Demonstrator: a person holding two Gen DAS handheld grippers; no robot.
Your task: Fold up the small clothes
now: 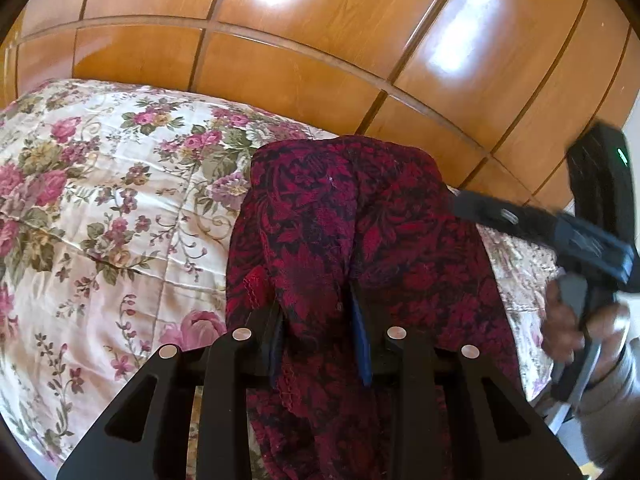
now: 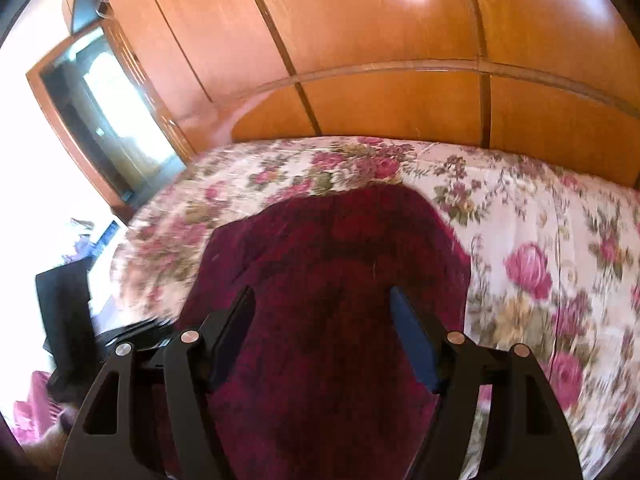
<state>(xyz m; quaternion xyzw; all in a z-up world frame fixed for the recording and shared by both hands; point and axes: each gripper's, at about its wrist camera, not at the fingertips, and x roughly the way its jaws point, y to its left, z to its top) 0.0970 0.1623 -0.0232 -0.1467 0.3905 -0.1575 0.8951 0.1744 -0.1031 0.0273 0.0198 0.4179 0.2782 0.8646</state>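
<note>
A small dark red garment with a black floral pattern (image 1: 340, 224) lies on the flowered bedspread (image 1: 92, 208). My left gripper (image 1: 320, 308) is shut on a bunched fold of it, with cloth squeezed between the blue pads. The right gripper shows at the right of the left wrist view (image 1: 464, 204), reaching to the garment's far right edge. In the blurred right wrist view the garment (image 2: 320, 264) lies under and between the wide-apart fingers of my right gripper (image 2: 322, 300), which is open.
A wooden panelled wardrobe (image 1: 320, 48) runs along the far side of the bed. A mirror (image 2: 104, 120), a dark object and pink cloth (image 2: 28, 412) stand at the left of the right wrist view. A hand (image 1: 568, 328) holds the right gripper.
</note>
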